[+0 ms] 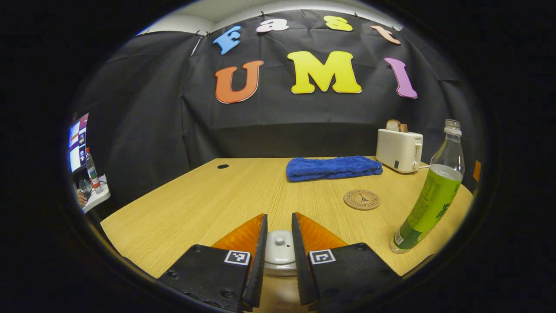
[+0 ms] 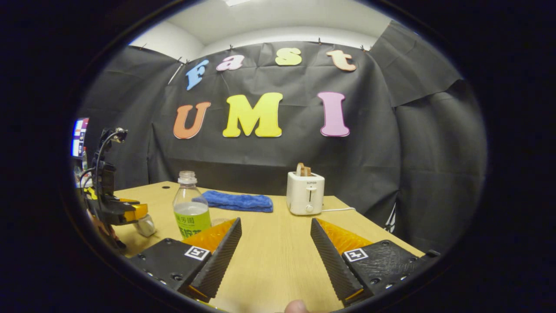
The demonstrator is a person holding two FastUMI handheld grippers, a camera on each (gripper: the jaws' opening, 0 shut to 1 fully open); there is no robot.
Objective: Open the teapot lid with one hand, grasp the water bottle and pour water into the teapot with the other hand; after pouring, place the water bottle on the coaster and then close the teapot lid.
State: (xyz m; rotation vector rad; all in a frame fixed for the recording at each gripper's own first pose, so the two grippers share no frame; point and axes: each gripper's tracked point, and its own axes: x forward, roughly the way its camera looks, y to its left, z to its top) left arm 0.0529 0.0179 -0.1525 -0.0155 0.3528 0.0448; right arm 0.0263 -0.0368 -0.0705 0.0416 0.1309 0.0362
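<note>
On the light wood desk (image 1: 208,200), everything sits toward the far and right side in the left gripper view: a white toaster (image 1: 398,150) with bread in its slot at the back right, a folded blue towel (image 1: 332,168) just left of it, and nearer, at the right edge, the water bottle (image 1: 430,195), cap off, upright, about half full of green liquid. The round coaster (image 1: 361,199) lies flat between towel and bottle, apart from both, nothing on it. Left gripper (image 1: 279,226) is low at the desk's near edge, fingers narrowed around the white teapot lid (image 1: 279,248); the small knob sits in the gap, and whether the pads actually press the lid cannot be told. The teapot body is mostly hidden under the fingers. In the right gripper view, the right gripper (image 2: 276,234) hangs over bare desk with fingers spread wide, holding nothing; the bottle (image 2: 191,208) stands just beyond its left finger, and the left gripper (image 2: 130,213) shows far left at the teapot (image 2: 147,226). A fingertip (image 2: 296,306) pokes in at the bottom edge.
</note>
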